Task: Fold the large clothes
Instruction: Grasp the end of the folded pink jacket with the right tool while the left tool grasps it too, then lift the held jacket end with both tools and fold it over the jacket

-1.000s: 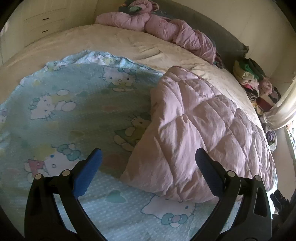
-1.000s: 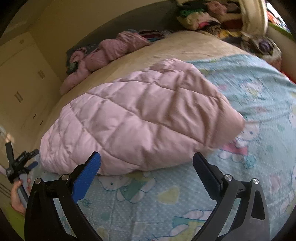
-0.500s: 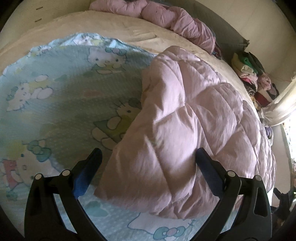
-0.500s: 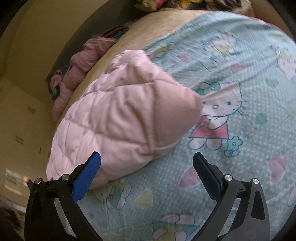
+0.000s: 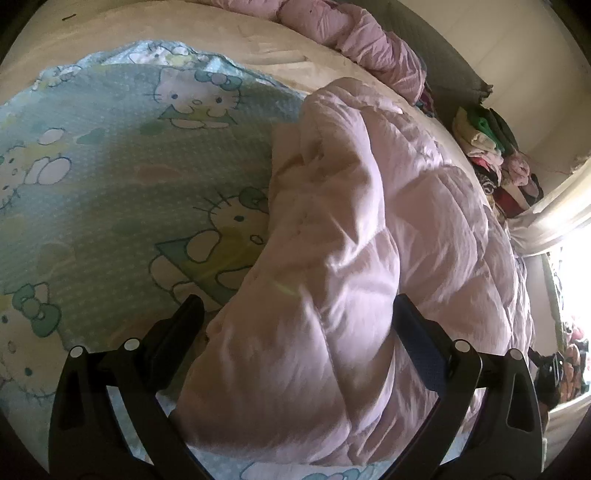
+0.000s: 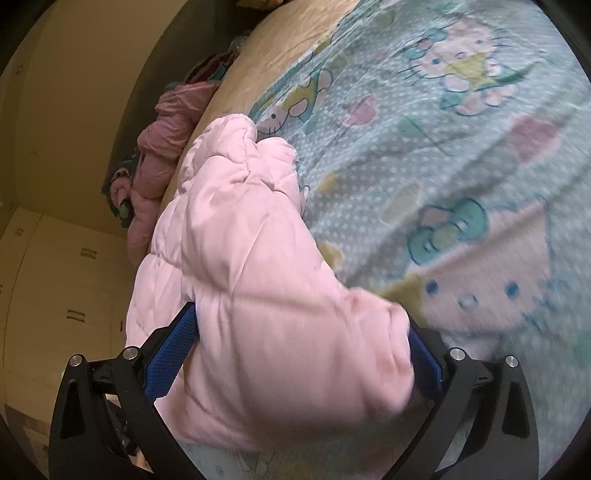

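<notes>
On the bed's teal cartoon-cat sheet, the puffy pink quilted jacket lay bunched toward 3 o'clock, barely folded. Left gripper and right gripper both had fingers spread wide around its corners, nothing clamped yet.

The quilted jacket lies on the printed sheet covering the bed, with another jacket bundled behind it.
</notes>
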